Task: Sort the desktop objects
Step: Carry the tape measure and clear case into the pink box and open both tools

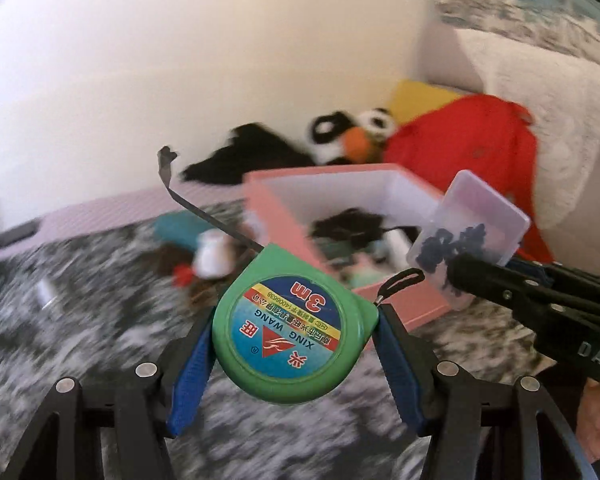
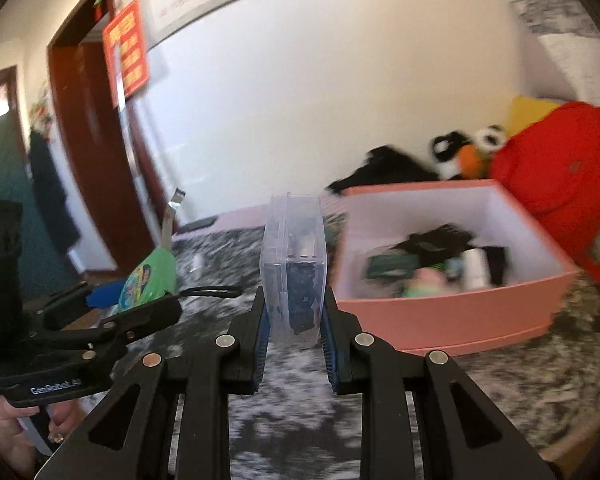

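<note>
My left gripper (image 1: 294,328) is shut on a green tape measure (image 1: 292,332) with a "3m" label, held above the marbled table (image 1: 80,320); its tape end (image 1: 168,168) sticks out up and left. It also shows in the right wrist view (image 2: 148,280). My right gripper (image 2: 294,312) is shut on a small clear plastic box (image 2: 294,256) with dark small parts inside, held upright; it also shows in the left wrist view (image 1: 468,232). A pink open box (image 2: 452,320) with several items inside stands just ahead to the right, and shows in the left wrist view (image 1: 300,184).
Loose items lie on the table left of the pink box, among them a white bottle (image 1: 214,256) and a teal object (image 1: 180,228). A red bag (image 2: 560,168), a plush toy (image 2: 468,152) and black cloth (image 2: 384,172) lie behind, by the white wall.
</note>
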Demonstrator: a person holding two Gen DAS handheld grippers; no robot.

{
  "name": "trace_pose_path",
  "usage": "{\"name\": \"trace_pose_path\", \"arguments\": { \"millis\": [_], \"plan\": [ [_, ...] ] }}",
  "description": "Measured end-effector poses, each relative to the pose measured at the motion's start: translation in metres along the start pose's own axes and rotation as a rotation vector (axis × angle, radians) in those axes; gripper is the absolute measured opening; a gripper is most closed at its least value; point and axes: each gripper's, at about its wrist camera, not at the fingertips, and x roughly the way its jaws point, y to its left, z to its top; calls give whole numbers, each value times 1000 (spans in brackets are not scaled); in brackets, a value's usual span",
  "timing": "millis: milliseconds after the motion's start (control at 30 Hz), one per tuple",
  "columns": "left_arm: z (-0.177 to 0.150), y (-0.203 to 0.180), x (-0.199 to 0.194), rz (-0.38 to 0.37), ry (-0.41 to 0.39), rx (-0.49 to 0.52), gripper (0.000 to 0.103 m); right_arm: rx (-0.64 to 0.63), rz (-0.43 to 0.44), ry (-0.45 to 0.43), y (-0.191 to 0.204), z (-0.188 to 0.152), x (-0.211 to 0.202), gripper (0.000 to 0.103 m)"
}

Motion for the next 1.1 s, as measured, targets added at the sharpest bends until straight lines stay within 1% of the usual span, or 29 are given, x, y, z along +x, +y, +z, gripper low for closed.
{"name": "trace_pose_path", "arguments": {
  "millis": [67, 133, 233, 300, 367, 433, 467, 500, 533, 567, 600, 667, 733, 767, 867, 967, 1100],
  "plan": [
    [17, -20, 19, -31, 0, 35, 65, 15, -49, -32, -23, 8, -15, 25],
    [31, -27, 41, -29, -1, 42, 65, 26, -98, -61, -45, 18, -26, 25],
    [51, -38, 75, -25, -2, 54, 65, 41, -165, -97, -79, 38, -28, 25],
    [65, -45, 97, -23, -2, 62, 65, 53, -205, -109, -105, 52, -21, 25],
    [79, -52, 120, -20, -3, 69, 66, 70, -221, -102, -126, 64, -4, 25],
    [93, -59, 142, -18, -4, 77, 66, 92, -213, -90, -146, 74, 19, 25],
    [100, -62, 153, -17, -4, 81, 68, 103, -209, -83, -156, 79, 31, 25],
    [107, -66, 164, -16, -4, 84, 79, 114, -205, -72, -166, 83, 43, 29],
    [111, -67, 172, -12, -10, 83, 84, 126, -205, -37, -175, 86, 58, 59],
    [112, -63, 173, -2, -28, 70, 90, 140, -207, -7, -183, 87, 71, 76],
    [112, -55, 170, 6, -54, 53, 94, 165, -215, -5, -190, 85, 75, 88],
    [109, -37, 162, 12, -66, 25, 96, 212, -230, 0, -202, 81, 83, 88],
    [103, -16, 150, 27, -69, -9, 96, 221, -246, -2, -204, 75, 83, 88],
    [99, -2, 141, 44, -71, -30, 96, 226, -251, -2, -205, 72, 82, 88],
    [84, 38, 116, 110, -70, -83, 96, 247, -231, 2, -199, 65, 72, 88],
    [54, 83, 91, 211, -45, -134, 96, 206, -208, 1, -173, 61, 62, 88],
    [9, 142, 62, 316, 24, -230, 96, 139, -145, 6, -117, 59, 59, 88]
  ]
}}
